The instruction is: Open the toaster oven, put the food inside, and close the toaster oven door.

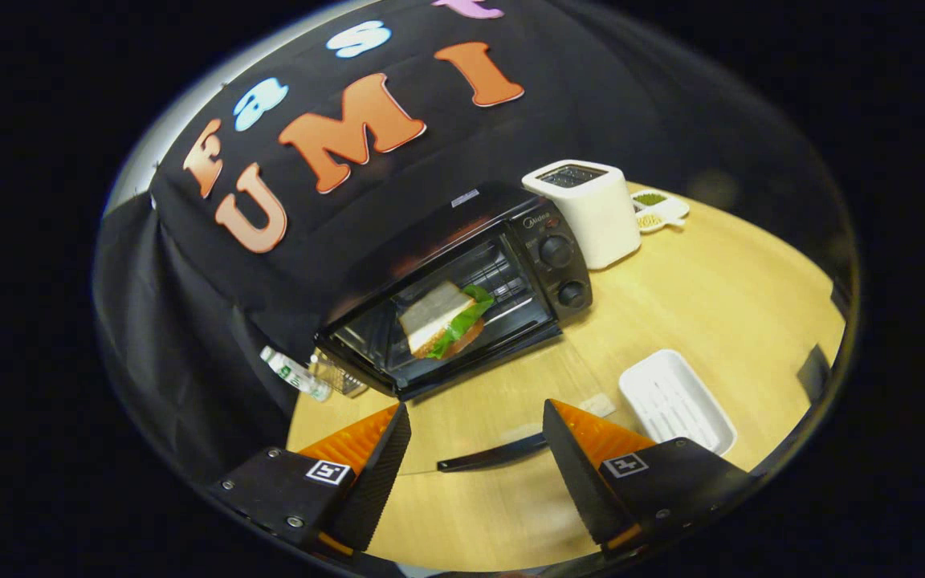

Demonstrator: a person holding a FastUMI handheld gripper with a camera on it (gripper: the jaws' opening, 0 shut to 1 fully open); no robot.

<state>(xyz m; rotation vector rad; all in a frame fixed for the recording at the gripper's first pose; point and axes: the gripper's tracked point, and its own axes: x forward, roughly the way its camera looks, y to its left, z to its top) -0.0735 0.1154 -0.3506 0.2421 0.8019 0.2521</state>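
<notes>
Gripper (474, 449) hovering over counter (695, 297), fingers apart, holding nothing. Toaster oven (454, 293) sitting at 12 o'clock beyond fingers, sandwich (442, 319) showing inside (door state unclear). Risk: door possibly resting ajar; careless nudge sliding oven backward.

From my seat I can read one brand for certain: "Midea", in small pale print at the top of the control panel of the toaster oven (462, 293), just above its two knobs. A small pale sticker sits on the oven's top, too small for me to read. The bottle (295, 374) lying beside the oven carries a green and white label whose print I cannot read. The gripper (474, 466), its fingers spread apart, bears a square black-and-white coded marker on each finger, with no lettering.
</notes>
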